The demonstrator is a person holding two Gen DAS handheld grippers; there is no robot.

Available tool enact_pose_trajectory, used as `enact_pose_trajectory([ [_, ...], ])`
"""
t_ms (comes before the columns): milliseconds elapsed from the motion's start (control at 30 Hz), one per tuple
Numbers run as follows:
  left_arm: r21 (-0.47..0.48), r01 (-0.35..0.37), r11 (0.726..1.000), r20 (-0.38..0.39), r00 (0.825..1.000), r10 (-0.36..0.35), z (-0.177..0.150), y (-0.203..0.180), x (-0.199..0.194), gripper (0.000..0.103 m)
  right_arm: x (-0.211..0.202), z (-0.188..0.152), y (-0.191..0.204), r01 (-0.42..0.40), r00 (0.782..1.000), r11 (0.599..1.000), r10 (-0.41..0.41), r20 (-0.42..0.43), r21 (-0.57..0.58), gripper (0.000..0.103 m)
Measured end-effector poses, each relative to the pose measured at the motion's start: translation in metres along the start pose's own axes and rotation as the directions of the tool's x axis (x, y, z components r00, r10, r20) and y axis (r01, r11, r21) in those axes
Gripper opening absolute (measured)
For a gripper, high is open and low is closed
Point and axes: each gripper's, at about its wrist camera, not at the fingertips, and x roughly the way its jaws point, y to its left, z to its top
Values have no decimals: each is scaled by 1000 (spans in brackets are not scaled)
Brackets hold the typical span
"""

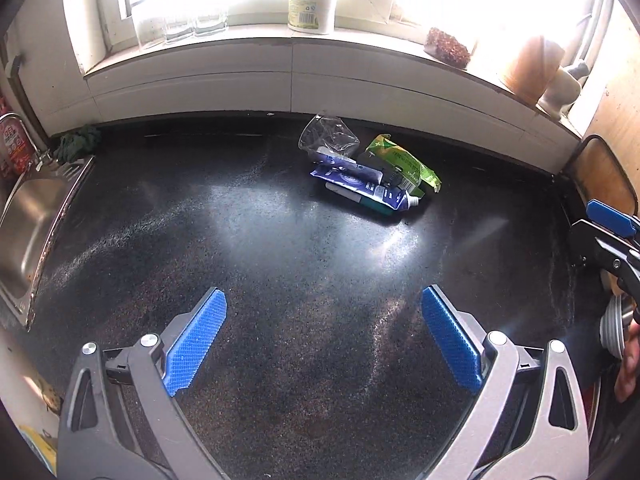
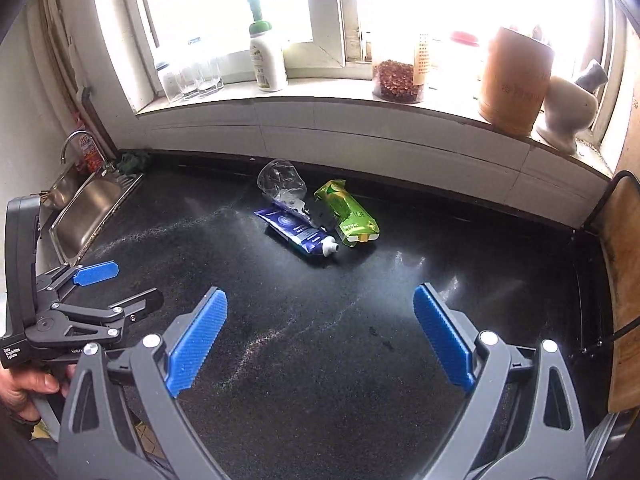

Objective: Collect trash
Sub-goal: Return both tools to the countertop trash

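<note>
A small heap of trash lies at the back of the black countertop (image 1: 280, 280): a crushed clear plastic cup (image 1: 328, 136) (image 2: 282, 182), a blue squeezed tube (image 1: 360, 184) (image 2: 298, 232) and a flattened green carton (image 1: 404, 162) (image 2: 348, 214). My left gripper (image 1: 324, 340) hangs open over the bare counter, well short of the heap, nothing between its blue pads. My right gripper (image 2: 320, 336) is also open and empty, nearer the front. The left gripper (image 2: 104, 284) shows at the left of the right wrist view, and the right gripper (image 1: 604, 232) shows at the right edge of the left wrist view.
A steel sink (image 2: 88, 216) with a tap (image 2: 74, 144) sits at the left end. The windowsill holds glasses (image 2: 192, 78), a pump bottle (image 2: 266, 56), a jar of red bits (image 2: 396, 76), a wooden canister (image 2: 516, 84) and a white vase (image 2: 568, 108). A wooden board (image 2: 624, 280) stands at the right.
</note>
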Motion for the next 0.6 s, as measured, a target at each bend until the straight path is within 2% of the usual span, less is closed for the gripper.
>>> enact_pose_trajectory([
  [167, 49, -14, 999, -4, 1000, 14, 19, -3, 18, 95, 19, 10, -10, -9, 1000, 1000, 9, -21, -7, 91],
  [333, 107, -3, 994, 16, 1000, 2, 53, -8, 43, 95, 50, 25, -19, -14, 999, 1000, 13, -52, -27, 91],
  [500, 160, -15, 987, 6, 1000, 14, 89, -15, 87, 95, 92, 40, -29, -27, 995, 999, 24, -92, -35, 91],
  [600, 155, -15, 988, -15, 1000, 18, 114, -13, 119, 95, 118, 50, -39, -37, 993, 999, 35, -112, -16, 91],
])
